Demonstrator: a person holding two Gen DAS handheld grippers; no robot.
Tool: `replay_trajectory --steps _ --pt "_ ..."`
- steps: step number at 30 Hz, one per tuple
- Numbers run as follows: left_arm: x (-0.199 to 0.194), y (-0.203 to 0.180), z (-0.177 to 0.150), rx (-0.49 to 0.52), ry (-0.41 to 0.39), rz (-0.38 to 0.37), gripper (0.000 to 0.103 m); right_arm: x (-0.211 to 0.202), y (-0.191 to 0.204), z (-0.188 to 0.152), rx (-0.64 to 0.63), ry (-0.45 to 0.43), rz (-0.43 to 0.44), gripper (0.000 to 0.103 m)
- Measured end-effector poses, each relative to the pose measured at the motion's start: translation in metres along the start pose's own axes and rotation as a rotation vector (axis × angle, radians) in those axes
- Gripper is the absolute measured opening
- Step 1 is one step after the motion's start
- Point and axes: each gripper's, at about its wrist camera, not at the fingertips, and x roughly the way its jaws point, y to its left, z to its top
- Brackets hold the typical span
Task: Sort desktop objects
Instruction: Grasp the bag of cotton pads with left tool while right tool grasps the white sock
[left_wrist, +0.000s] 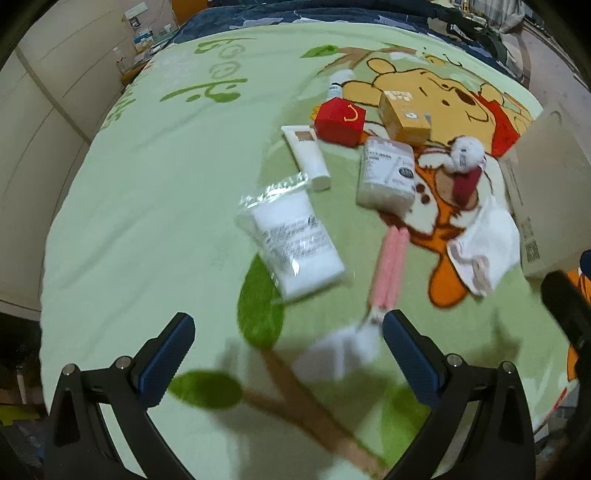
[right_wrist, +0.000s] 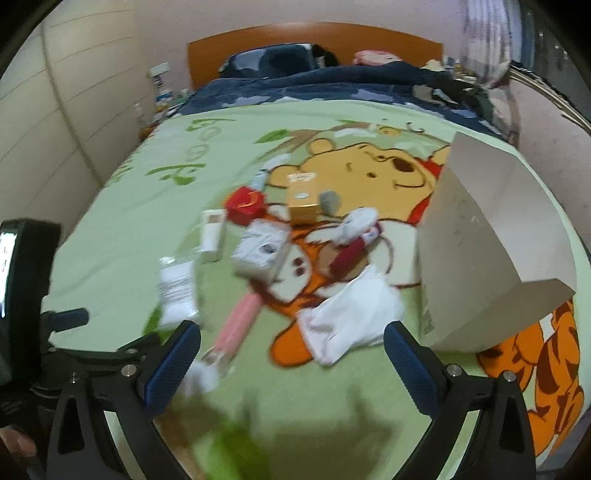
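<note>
Two hand-held grippers hover over a green cartoon-print blanket (left_wrist: 147, 192) spread on a bed, with the objects to be sorted scattered across it. The left gripper (left_wrist: 288, 354) has its blue-padded jaws spread wide and grips nothing; the white head of a pink-handled brush (left_wrist: 389, 266) lies between them, nearer the right jaw, and contact cannot be judged through the blur. The right gripper (right_wrist: 291, 356) is likewise spread wide and empty, poised above a crumpled white cloth (right_wrist: 347, 321). Taking the left wrist view as a clock face, a clear bag of white pads (left_wrist: 291, 240) lies near the centre, with the brush handle running from 5 o'clock up toward the centre just beside it. A white tube (left_wrist: 306, 155) sits toward 12 o'clock of the bag, its cap end pointing at the viewer. Beyond the tube, at about 1 o'clock, stand a red carton (left_wrist: 338, 122) and a yellow box (left_wrist: 404, 114), near each other; a small white bottle (left_wrist: 338, 85) lies behind the carton. A pack of cotton swabs (left_wrist: 386, 173) rests below the yellow box. At 3 o'clock, a white plush toy with a dark red body (left_wrist: 465, 166) lies just above the cloth. An open cardboard box (right_wrist: 491, 236) stands at the right edge, at 3 o'clock, beside the cloth.
</note>
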Motion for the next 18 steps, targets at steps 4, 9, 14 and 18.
replay_trajectory --steps 4,9,14,18 --pt "0.022 0.003 0.018 -0.044 -0.019 -0.006 0.103 0.017 -0.011 0.005 0.033 -0.024 -0.007 0.102" --pt "0.054 0.009 0.042 -0.113 -0.017 0.004 0.102 0.029 -0.011 -0.002 0.027 -0.030 -0.026 0.102" --pt "0.083 0.004 0.048 -0.163 0.020 -0.002 0.102 0.040 -0.013 -0.016 0.027 0.001 -0.031 0.102" --pt "0.101 -0.002 0.048 -0.180 0.035 0.018 0.098 0.045 -0.016 -0.024 0.014 0.022 -0.037 0.102"
